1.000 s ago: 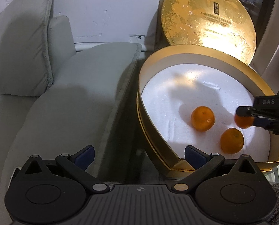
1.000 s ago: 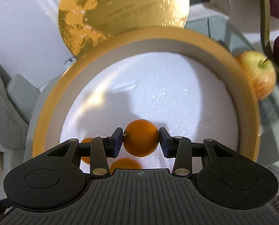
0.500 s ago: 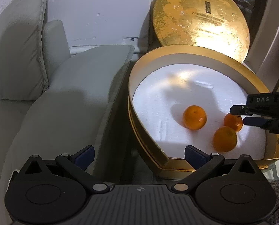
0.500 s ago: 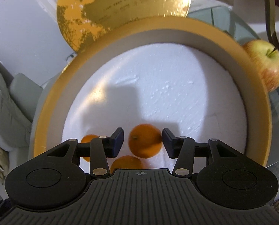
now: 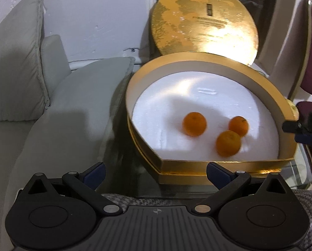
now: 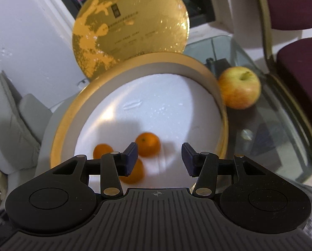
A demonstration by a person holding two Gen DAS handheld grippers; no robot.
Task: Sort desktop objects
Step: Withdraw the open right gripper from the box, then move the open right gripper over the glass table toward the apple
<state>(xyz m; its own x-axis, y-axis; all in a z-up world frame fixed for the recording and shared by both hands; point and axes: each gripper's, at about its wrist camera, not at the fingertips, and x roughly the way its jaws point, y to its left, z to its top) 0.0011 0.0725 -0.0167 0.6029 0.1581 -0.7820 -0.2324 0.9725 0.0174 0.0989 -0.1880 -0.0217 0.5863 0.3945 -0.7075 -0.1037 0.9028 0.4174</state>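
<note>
Orange fruit: third mandarin [image 6: 148, 144] now loose on the foam of the gold box [image 6: 223, 113], beside two others.
Change: right tongs [image 6: 159, 159] have just been opening; nothing between them, backing off the box.
Left tongs [image 5: 155, 172]: released, empty, short of the box.
Next: apple [image 6: 238, 87], right of the box on the glass bench [image 6: 281, 125].

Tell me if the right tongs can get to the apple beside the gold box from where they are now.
Probably yes. The right tongs are open and empty, and the apple sits on bare glass table just outside the gold box wall, nothing over it. The box rim crowds its left side.
</note>
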